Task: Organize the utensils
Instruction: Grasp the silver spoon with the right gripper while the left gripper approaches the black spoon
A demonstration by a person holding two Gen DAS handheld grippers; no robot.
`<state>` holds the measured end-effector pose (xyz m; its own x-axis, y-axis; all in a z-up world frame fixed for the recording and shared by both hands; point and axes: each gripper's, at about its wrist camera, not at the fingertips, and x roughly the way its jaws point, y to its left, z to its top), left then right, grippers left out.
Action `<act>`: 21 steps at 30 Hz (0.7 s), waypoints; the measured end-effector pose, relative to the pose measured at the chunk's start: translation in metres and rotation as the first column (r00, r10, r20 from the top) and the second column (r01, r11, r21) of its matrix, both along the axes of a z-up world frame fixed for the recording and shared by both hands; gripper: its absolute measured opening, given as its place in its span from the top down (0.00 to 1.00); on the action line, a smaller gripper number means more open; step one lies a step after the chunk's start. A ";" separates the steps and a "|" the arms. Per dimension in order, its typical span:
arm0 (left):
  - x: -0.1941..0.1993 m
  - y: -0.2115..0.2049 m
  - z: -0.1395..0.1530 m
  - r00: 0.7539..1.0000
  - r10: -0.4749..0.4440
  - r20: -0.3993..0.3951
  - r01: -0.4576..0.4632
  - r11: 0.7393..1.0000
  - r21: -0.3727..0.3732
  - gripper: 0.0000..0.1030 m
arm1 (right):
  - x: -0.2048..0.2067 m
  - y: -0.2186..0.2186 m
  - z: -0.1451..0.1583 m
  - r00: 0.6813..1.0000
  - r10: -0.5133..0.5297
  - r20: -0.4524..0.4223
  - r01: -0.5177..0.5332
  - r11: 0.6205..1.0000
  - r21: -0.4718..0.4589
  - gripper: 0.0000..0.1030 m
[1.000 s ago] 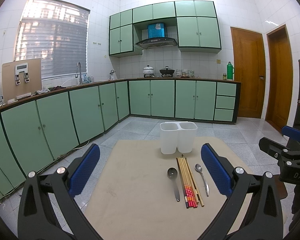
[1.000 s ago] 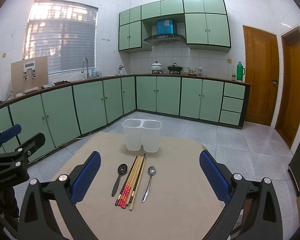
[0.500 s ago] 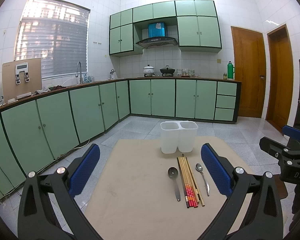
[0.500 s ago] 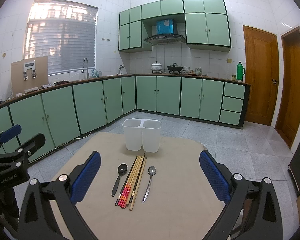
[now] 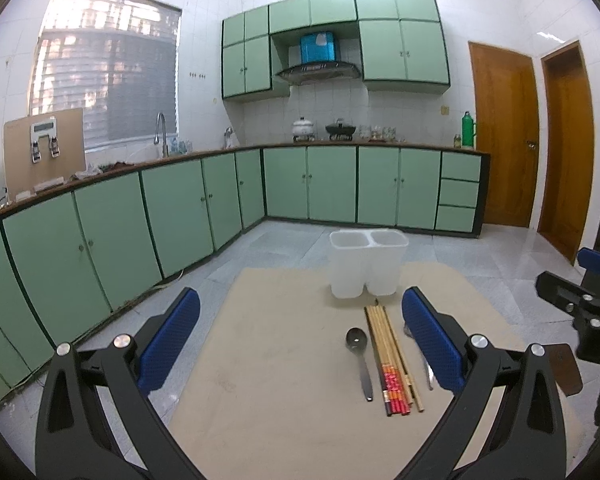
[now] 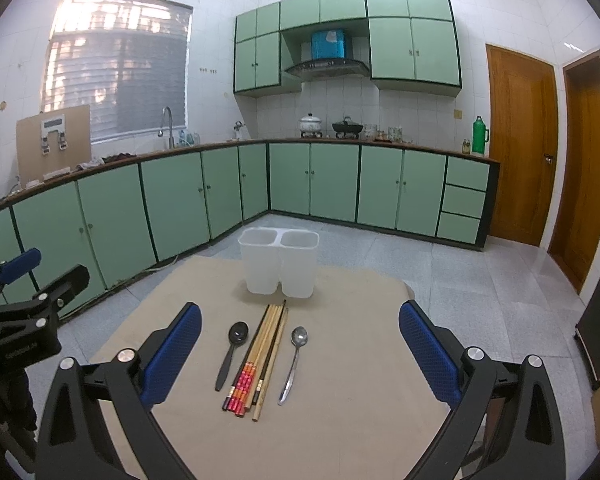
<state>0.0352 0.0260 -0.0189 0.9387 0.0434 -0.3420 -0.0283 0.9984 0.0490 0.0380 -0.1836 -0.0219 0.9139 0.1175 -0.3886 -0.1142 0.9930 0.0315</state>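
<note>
Both grippers stood wide apart and held nothing

Left wrist view: left gripper (image 5: 300, 340) hung over the mat (image 5: 284, 400); chopsticks (image 5: 392, 356) lay before the white holder (image 5: 367, 268). Right wrist view: right gripper (image 6: 300, 344) gaped above black spoon (image 6: 232, 352) and steel spoon (image 6: 294, 360)

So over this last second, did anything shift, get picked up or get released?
Nothing visibly changed. Both tools, left and right, are open and hold nothing; the dark spoon, chopsticks and silver spoon lie untouched on the mat in front of the white holder.
</note>
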 end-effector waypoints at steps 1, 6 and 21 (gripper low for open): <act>0.006 0.001 -0.004 1.000 0.001 -0.014 -0.001 1.000 0.001 0.05 | 0.005 0.001 -0.002 1.000 -0.001 -0.012 0.001 1.000 0.000 0.06; 0.054 0.006 -0.031 0.994 0.011 -0.104 -0.007 0.999 0.036 0.05 | 0.049 -0.002 -0.028 0.995 -0.002 -0.099 0.003 1.000 0.007 0.07; 0.168 0.021 -0.118 0.930 0.022 -0.367 -0.017 1.000 0.018 0.05 | 0.209 -0.006 -0.154 0.876 0.074 -0.477 -0.037 0.996 0.087 0.46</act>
<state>0.2037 0.0470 -0.1371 0.7468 0.0677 -0.6615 -0.0252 0.9970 0.0736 0.2472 -0.1895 -0.1758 0.6090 0.2073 -0.7656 -0.1218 0.9782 0.1680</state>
